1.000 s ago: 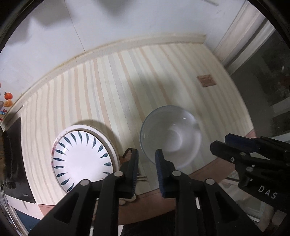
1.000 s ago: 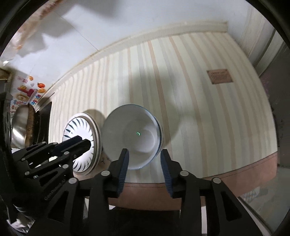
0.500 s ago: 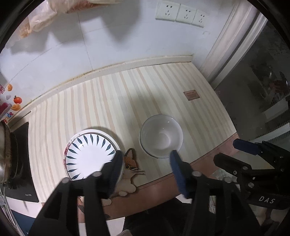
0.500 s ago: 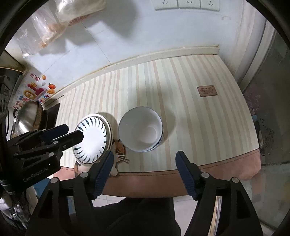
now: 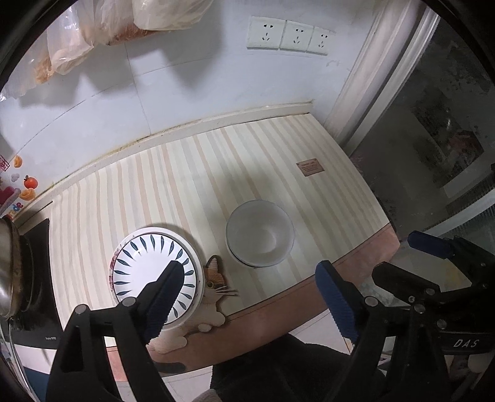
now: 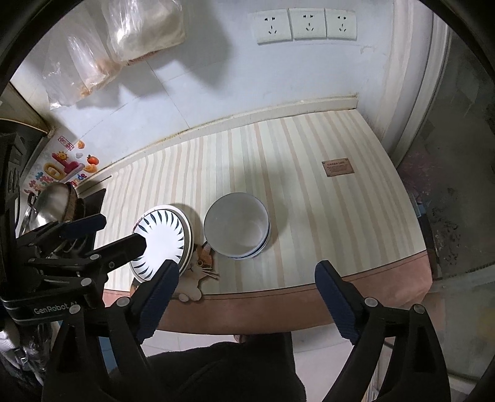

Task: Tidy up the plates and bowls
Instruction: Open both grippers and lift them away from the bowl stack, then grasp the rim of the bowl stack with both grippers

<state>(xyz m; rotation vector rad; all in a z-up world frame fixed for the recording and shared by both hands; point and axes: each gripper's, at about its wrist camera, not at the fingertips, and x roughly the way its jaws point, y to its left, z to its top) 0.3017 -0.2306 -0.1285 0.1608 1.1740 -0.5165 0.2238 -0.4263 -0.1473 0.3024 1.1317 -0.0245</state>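
A stack of white plates point(image 5: 145, 266) with a blue leaf pattern sits at the front left of the striped counter; it also shows in the right wrist view point(image 6: 164, 235). A stack of white bowls point(image 5: 260, 233) sits just right of it, seen too in the right wrist view point(image 6: 236, 227). My left gripper point(image 5: 250, 297) is wide open and empty, held high above the counter's front edge. My right gripper point(image 6: 247, 290) is wide open and empty, also high above the front edge. Neither touches the dishes.
A cat-shaped mat point(image 5: 213, 287) lies under the plates at the front edge. A steel pot point(image 6: 52, 201) on a black cooktop point(image 5: 37, 278) stands at the left. Plastic bags point(image 6: 139, 31) and wall sockets point(image 6: 306, 24) are on the back wall. A brown label point(image 6: 337, 168) lies on the counter's right.
Both grippers have opened wide and pulled up and back from the counter. The bowls and plates stay in place and look smaller now.
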